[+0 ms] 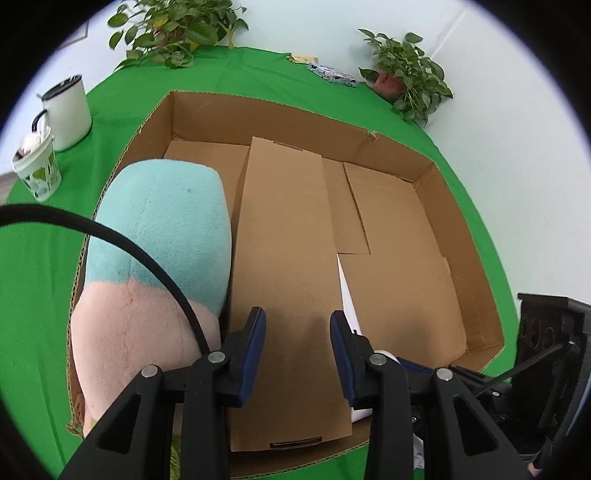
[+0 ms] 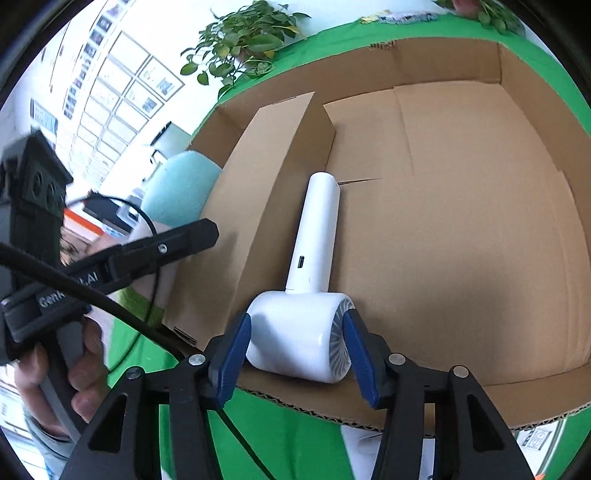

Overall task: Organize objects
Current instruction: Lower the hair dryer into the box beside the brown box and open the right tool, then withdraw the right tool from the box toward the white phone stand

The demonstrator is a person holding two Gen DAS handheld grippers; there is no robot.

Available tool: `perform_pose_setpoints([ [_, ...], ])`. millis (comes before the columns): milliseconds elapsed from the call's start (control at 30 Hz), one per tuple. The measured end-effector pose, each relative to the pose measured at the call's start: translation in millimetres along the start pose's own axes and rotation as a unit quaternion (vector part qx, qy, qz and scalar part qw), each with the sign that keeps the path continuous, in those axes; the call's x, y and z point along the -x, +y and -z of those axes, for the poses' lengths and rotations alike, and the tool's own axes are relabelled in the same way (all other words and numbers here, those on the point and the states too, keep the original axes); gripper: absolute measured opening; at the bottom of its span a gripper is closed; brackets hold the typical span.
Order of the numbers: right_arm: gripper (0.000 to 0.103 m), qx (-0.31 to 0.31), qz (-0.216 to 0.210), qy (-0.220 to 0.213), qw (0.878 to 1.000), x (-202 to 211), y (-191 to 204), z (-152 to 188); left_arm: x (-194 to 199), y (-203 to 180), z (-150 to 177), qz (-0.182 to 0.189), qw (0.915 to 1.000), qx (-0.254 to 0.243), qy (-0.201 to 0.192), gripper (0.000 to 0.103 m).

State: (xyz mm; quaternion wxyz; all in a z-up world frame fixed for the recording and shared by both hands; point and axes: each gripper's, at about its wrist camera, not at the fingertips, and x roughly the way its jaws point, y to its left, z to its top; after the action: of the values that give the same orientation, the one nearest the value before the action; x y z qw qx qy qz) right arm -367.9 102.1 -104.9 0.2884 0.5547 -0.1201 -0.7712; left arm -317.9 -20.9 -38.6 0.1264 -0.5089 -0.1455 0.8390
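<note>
A large open cardboard box (image 1: 266, 110) sits on the green table. Against its left wall lies a teal and pink plush toy (image 1: 162, 236). Beside the toy is a long closed carton (image 1: 288, 240). My left gripper (image 1: 298, 313) hangs over the carton's top face, jaws narrow, nothing between the pads. A white handheld fan (image 2: 317, 236) lies on the box floor right of the carton, handle pointing away. My right gripper (image 2: 297, 315) is shut on the fan's round head, one pad on each side. From the left wrist only a white sliver of the fan (image 1: 349, 299) shows.
A white mug (image 1: 68, 110) and a leaf-printed tub (image 1: 37, 173) stand on the cloth left of the box. Two potted plants (image 1: 173, 33) (image 1: 406, 74) and a patterned pouch (image 1: 332, 75) line the far edge. A black cable (image 1: 147, 254) crosses the plush toy.
</note>
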Motion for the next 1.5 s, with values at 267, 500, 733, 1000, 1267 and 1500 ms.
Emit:
perform_pose_setpoints([
  [267, 0.055, 0.014, 0.03, 0.013, 0.999, -4, 12, 2, 7, 4, 7, 0.011, 0.9999, 0.012, -0.001, 0.036],
  [500, 0.055, 0.076, 0.073, 0.024, 0.994, -3, 30, 14, 18, 11, 9, 0.018, 0.9994, 0.017, -0.024, 0.036],
  [733, 0.086, 0.063, 0.112, -0.027, 0.991, 16, 34, 12, 57, 17, 13, 0.011, 0.9963, 0.005, -0.086, 0.043],
  [1000, 0.099, 0.136, 0.128, -0.055, 0.981, 0, 108, 5, 83, 36, 17, 0.008, 0.9924, 0.021, -0.121, 0.047],
  [1267, 0.098, 0.155, 0.177, -0.027, 0.971, -45, 123, 16, 85, 65, 26, 0.001, 0.9928, 0.042, -0.112, 0.046],
  [1500, 0.093, 0.169, 0.19, -0.027, 0.967, -41, 116, 25, 83, 63, 29, 0.004, 0.9931, 0.035, -0.112, 0.046],
])
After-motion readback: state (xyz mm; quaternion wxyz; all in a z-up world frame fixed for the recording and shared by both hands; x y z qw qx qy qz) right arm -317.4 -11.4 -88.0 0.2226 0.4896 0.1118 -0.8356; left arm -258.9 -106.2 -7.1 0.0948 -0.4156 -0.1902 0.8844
